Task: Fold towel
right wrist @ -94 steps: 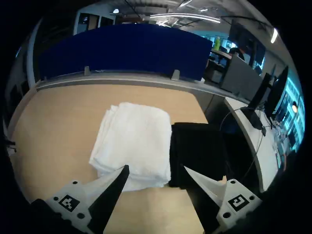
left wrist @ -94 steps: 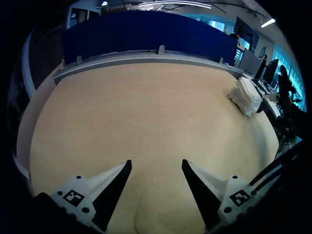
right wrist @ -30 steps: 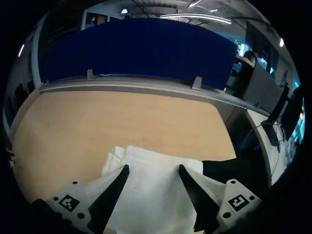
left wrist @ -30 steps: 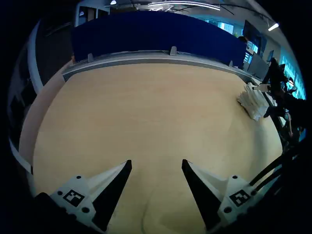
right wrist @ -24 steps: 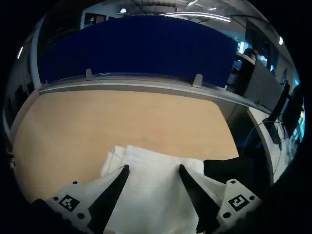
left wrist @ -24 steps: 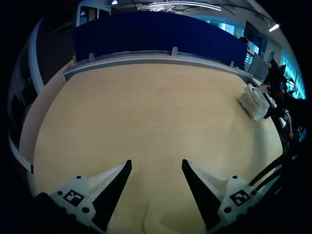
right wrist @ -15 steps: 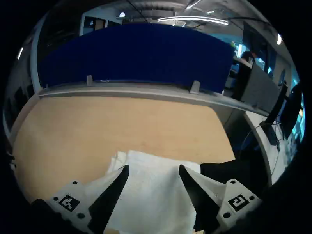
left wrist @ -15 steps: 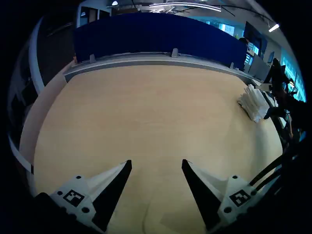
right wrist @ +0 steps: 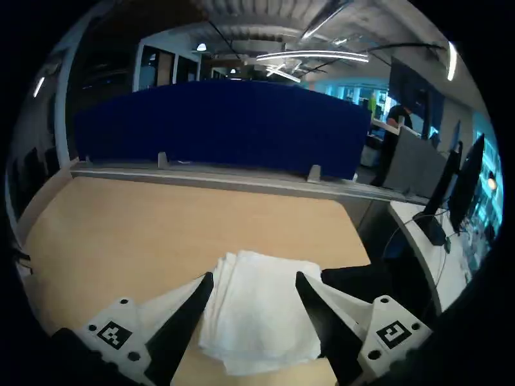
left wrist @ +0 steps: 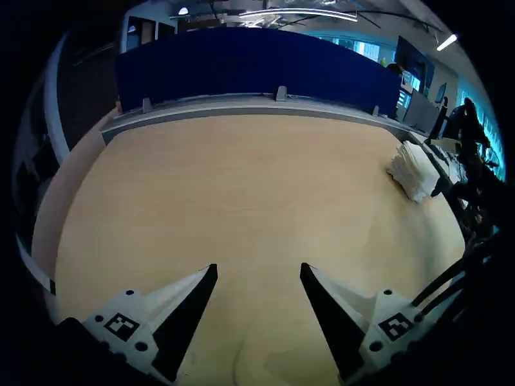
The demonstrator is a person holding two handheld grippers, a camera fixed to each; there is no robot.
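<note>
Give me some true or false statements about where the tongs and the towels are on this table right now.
1. The left tongs are open over bare table. True.
2. The right tongs are shut on a cloth. False: they stand open, with the white towels seen between them.
3. In the right gripper view, a black cloth lies to the right of the white towels. True.
4. The divider behind the table is red. False: the divider is blue.
</note>
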